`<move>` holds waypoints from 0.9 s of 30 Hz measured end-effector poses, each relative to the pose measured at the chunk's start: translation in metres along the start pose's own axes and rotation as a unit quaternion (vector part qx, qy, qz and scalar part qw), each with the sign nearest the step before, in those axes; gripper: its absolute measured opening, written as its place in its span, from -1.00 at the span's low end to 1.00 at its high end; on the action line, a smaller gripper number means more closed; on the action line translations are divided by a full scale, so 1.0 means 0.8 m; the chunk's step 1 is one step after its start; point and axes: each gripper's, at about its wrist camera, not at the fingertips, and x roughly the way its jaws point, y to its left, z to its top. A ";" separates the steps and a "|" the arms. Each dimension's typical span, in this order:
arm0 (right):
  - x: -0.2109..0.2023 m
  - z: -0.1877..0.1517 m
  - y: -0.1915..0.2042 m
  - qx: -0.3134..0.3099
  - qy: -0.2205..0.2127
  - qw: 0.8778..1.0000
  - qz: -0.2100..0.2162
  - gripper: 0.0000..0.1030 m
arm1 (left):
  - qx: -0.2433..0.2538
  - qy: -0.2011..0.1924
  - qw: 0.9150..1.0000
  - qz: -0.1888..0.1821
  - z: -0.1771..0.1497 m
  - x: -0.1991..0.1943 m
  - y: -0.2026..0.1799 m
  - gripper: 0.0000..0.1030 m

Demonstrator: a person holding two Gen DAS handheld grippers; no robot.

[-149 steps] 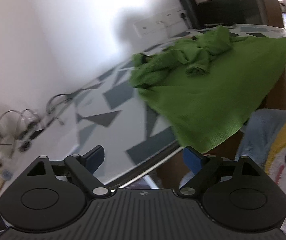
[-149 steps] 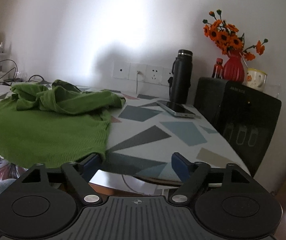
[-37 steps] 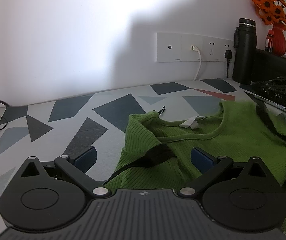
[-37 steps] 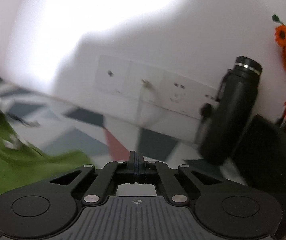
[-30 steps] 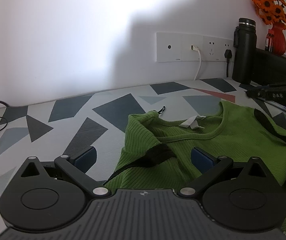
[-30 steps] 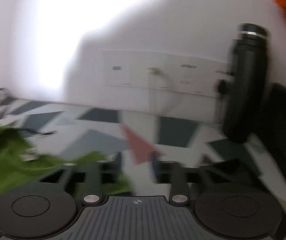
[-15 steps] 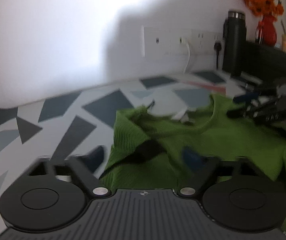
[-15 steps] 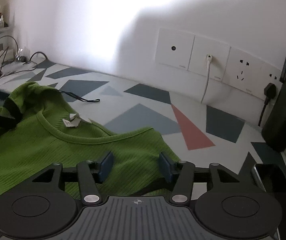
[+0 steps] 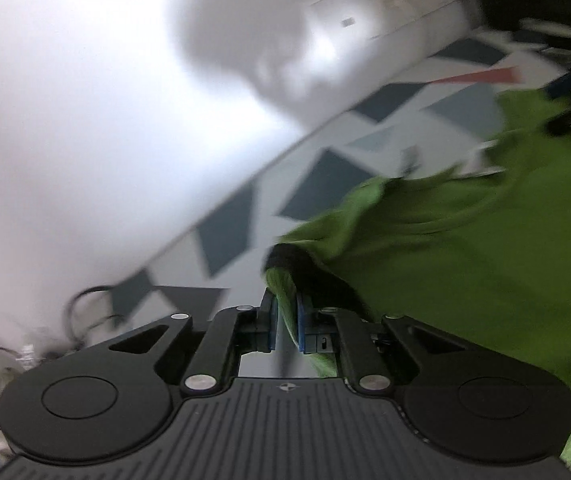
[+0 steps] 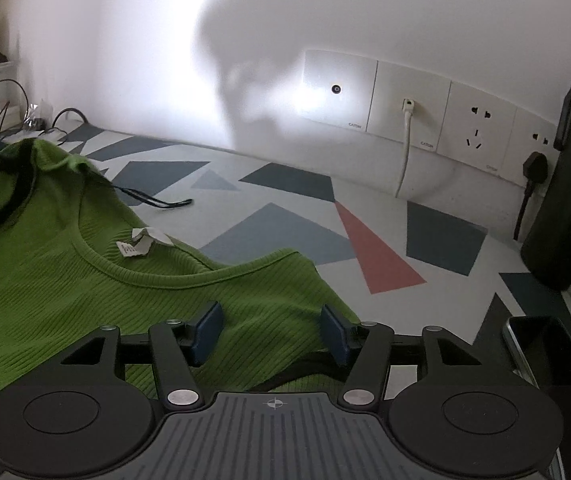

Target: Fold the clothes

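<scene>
The green top [image 10: 65,280] is lying spread on the patterned table [image 10: 285,232]. Its black-trimmed shoulder is being pinched by the left gripper [image 9: 285,326] — the right gripper [image 10: 271,332] is being held spread over the other shoulder.

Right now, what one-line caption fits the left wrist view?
Left gripper shut on the black-trimmed shoulder of the green top, over the patterned table; heavy motion blur.

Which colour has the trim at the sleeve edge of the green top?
Black, seen best in the right wrist view: sleeve trim on the green top.
</scene>
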 end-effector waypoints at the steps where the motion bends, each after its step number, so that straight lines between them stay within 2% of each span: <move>1: 0.000 0.000 0.000 0.000 0.000 1.000 -0.001 0.01 | -0.002 0.002 1.000 0.010 0.000 0.008 0.004 -0.81; 6: -0.001 -0.001 0.000 0.002 0.000 1.000 -0.001 0.03 | -0.017 0.002 0.999 0.041 -0.003 0.041 0.017 -0.81; 8: -0.001 -0.001 -0.001 0.004 0.001 1.000 -0.001 0.05 | -0.020 0.015 0.999 0.043 -0.005 0.056 0.017 -0.80; 9: -0.001 -0.001 -0.001 0.005 0.001 1.000 -0.002 0.07 | -0.021 0.023 0.999 0.041 -0.007 0.063 0.017 -0.67; 11: -0.001 -0.001 -0.002 0.007 0.001 1.000 -0.003 0.10 | -0.011 0.031 0.999 0.038 -0.010 0.074 0.011 -0.22; 13: -0.001 -0.001 -0.004 0.011 0.002 1.000 -0.003 0.13 | -0.006 0.009 0.998 0.056 -0.013 0.069 0.008 0.75; 14: -0.001 -0.002 -0.005 0.014 0.003 1.000 -0.002 0.14 | -0.006 -0.007 0.998 0.060 -0.014 0.064 0.008 0.85; 17: -0.001 -0.002 -0.007 0.017 0.004 1.000 0.000 0.14 | -0.060 -0.030 0.998 -0.007 -0.018 0.048 0.026 0.85; 19: -0.001 -0.002 -0.007 0.019 0.004 1.000 0.000 0.14 | -0.107 -0.041 0.992 -0.046 -0.025 0.039 0.037 0.84; 20: -0.001 -0.002 -0.007 0.019 0.004 1.000 0.000 0.14 | -0.127 -0.044 0.989 -0.058 -0.029 0.038 0.039 0.83; 24: -0.003 -0.003 0.004 -0.005 -0.001 1.000 -0.017 0.13 | -0.197 -0.049 0.974 -0.104 -0.050 0.044 0.038 0.60; 27: -0.002 -0.002 0.007 -0.011 -0.002 1.000 -0.024 0.12 | -0.221 -0.055 0.967 -0.112 -0.066 0.050 0.035 0.52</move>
